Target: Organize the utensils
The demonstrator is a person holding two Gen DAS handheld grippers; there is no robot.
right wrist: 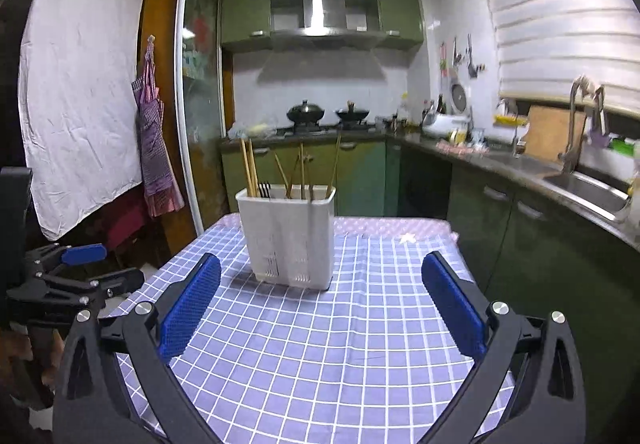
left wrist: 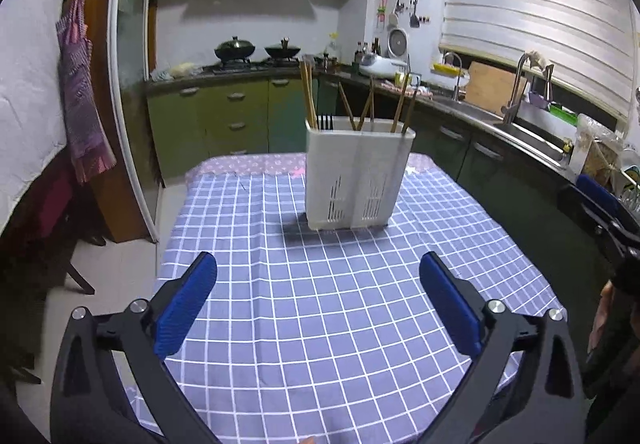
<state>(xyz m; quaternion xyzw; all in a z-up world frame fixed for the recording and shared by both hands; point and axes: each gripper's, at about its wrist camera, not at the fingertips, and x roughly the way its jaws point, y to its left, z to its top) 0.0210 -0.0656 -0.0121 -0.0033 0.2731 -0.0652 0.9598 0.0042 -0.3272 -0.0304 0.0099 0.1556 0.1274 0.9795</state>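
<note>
On the checked tablecloth (left wrist: 320,324), straight ahead of both grippers: a white holder (left wrist: 360,172), standing upright. Inside the holder, all the utensils in sight. At its left end, two long chopsticks (left wrist: 308,96), side by side and almost straight up. Just beside them, toward the middle of the holder, the black tips of a fork (left wrist: 325,122). Further right in the holder, more chopsticks, leaning this way and that and crossing each other. Long sides all pointing up, out of the top of the holder.

In front of the holder, and apart from it, the left gripper (left wrist: 318,258): fingers spread wide, nothing between them, not touching the holder. A little to the right of that gripper's middle line, the holder.

Also in front of the holder, the right gripper (right wrist: 322,257): fingers wide apart too, holding nothing. From there, the holder (right wrist: 288,236) a little to the left of the middle line.

Hard to tell which gripper is nearer; about the same, probably. To lift any stick, probably best to come down from above the holder and pinch across the thin stick.
</note>
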